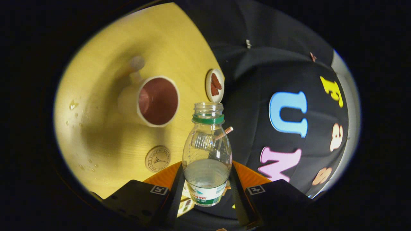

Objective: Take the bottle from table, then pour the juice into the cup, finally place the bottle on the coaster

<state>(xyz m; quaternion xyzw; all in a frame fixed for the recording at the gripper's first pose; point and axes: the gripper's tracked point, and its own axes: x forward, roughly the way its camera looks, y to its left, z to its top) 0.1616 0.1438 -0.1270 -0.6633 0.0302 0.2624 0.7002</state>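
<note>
**Bottle pinched in my jaws, cup beyond on the counter**

My jaws (207, 187) are pinching the bottle (207, 154): one finger presses its left side and the other its right, down near the label band. The bottle is clear plastic with a green ring below its open mouth, no cap on it, and a pool of clear liquid sits in its lower part.

Beyond the bottle's mouth and a little to its left, the cup (154, 101) sits on the yellow wooden counter (106, 64). It is pale outside and reddish-brown inside, with its handle on the far side from me, and I cannot tell whether anything is in it. The round coaster (157, 159) lies flat on the counter just ahead of my left finger, between that finger and the cup, apart from both.

At the counter's edge just beyond the bottle's mouth is a small white dish (214, 85) holding reddish-brown pieces. Drops of liquid (73, 105) dot the counter well to the left of the cup.
</note>
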